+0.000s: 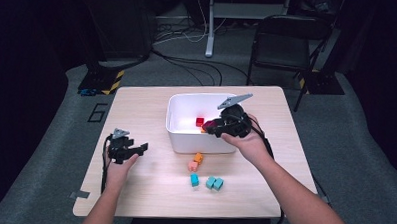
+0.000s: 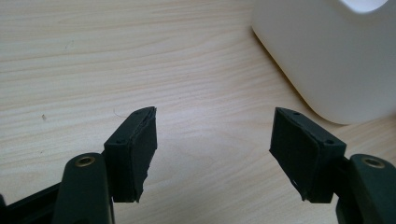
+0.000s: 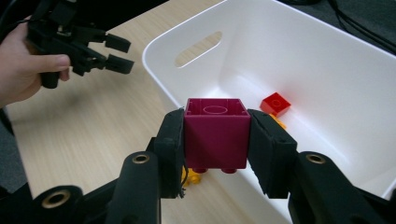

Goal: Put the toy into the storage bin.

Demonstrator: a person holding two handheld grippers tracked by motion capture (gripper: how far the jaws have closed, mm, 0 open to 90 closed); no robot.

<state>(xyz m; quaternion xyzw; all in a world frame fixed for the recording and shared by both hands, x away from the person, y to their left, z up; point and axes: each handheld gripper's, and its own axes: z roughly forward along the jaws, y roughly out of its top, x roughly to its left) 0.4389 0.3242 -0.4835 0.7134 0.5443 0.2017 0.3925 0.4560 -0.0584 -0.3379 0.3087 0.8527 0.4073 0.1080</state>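
My right gripper (image 3: pixel 215 128) is shut on a magenta block (image 3: pixel 215 135), held upside down with its hollow underside up, just above the front edge of the white bin (image 3: pixel 161 70). In the high view this right gripper (image 1: pixel 212 126) hangs over the bin (image 1: pixel 185 141) near its front wall. A red block (image 3: pixel 275 103) lies on the bin floor, with an orange one (image 3: pixel 279 122) partly hidden behind my finger. My left gripper (image 2: pixel 212 140) rests open over bare wood, nothing between its pads; the bin's corner (image 2: pixel 327 60) is to its upper right. The high view has this left gripper (image 1: pixel 137 150) left of the bin.
In front of the bin on the wooden table (image 1: pixel 133 190) lie an orange block (image 1: pixel 198 157), a pink block (image 1: pixel 192 166), a teal block (image 1: pixel 194 180) and a teal pair (image 1: pixel 214 182). A black chair (image 1: pixel 284 40) stands beyond the table's far edge.
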